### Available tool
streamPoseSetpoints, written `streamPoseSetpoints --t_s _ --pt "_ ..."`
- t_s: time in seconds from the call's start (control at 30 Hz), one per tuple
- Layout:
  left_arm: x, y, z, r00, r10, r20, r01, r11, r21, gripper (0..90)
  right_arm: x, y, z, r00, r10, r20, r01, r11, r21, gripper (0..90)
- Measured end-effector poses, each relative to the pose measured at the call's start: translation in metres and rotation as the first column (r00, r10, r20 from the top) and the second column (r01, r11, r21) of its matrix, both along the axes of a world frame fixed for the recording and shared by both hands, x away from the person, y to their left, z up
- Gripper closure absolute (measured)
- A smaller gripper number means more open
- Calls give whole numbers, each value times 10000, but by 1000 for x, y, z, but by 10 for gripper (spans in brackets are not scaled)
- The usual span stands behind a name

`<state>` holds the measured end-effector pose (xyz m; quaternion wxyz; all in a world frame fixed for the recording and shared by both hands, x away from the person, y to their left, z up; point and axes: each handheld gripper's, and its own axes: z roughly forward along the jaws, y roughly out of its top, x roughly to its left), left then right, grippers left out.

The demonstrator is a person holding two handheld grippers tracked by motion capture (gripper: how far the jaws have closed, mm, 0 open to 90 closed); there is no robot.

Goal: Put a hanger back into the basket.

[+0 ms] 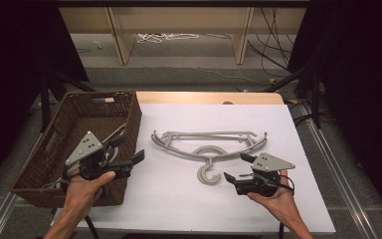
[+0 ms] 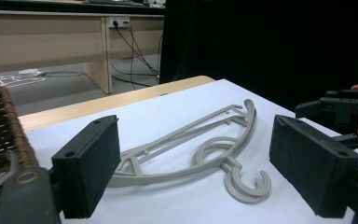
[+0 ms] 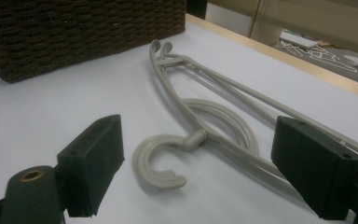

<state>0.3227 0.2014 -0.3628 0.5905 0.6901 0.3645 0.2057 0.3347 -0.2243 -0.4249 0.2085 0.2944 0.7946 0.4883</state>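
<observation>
With both grippers (image 1: 129, 162) (image 1: 236, 169) open and empty, we judge the grey hangers (image 1: 209, 144) light, stiff, slippery; grip the shoulder bar.

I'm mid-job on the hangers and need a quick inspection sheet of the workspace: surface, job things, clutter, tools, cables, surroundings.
Surface: white table top with a wooden far edge, flat.
Job's things: grey plastic hangers stacked flat at the centre, hooks toward the person; another hanger lies inside the brown woven basket at the left.
Clutter: nothing seen.
Tools: left tool open, nothing between its pads, at the basket's right wall; right tool open, nothing between its pads, just right of the hooks.
Cables: a black cable loops at the right tool; white and black cables lie on the floor beyond.
Surroundings: wooden bench legs behind, black drapes at both sides.
</observation>
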Motion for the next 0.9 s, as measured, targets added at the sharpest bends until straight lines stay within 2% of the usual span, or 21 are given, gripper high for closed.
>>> streamPoseSetpoints --t_s 0.07,0.1,0.3,0.37,0.4,0.5,0.53,0.63,0.77,0.83,0.87,0.9 --pt "-1 -2 -2 10000 -18 55 18 10000 -28 162 0 0 0 10000 8 6 -8 10000 39 178" --pt "-2 -6 -6 9999 -96 132 96 10000 7 162 1 -1 0 9998 1 189 -1 10000 20 178" --pt "-7 -19 -18 9976 -454 526 438 9986 309 162 0 -2 0 9999 35 -100 -34 10000 87 177" --pt "-10 -22 -22 9965 -530 649 510 9982 324 163 0 -2 -1 9999 -109 76 108 9999 123 176" --pt "-11 -24 -25 9955 -508 804 479 9981 376 163 -1 -2 -1 9999 -133 18 133 9998 131 175" --pt "-13 -26 -32 9955 -534 788 502 9979 420 164 -2 -3 0 10000 -98 -9 98 9999 93 176" --pt "-16 -27 -39 9953 -568 786 532 9975 472 164 -2 -3 0 9999 -92 71 92 9999 52 176" --pt "-18 -28 -44 9932 -804 846 758 9956 555 162 -3 -3 0 9999 -111 44 111 9999 105 175" --pt "-23 -31 -56 9936 -930 643 885 9937 694 159 -1 -5 1 9997 -112 202 112 9999 -1 173" --pt "-24 -31 -58 9941 -884 622 841 9941 692 159 0 -5 -1 9998 -123 129 122 9999 37 173" --pt "-24 -32 -61 9927 -1007 662 954 9923 784 159 3 -6 -1 9995 -67 298 67 10000 -18 170" --pt "-25 -31 -62 9936 -966 584 914 9920 873 159 5 -7 -1 9992 -86 394 97 9996 -282 169"
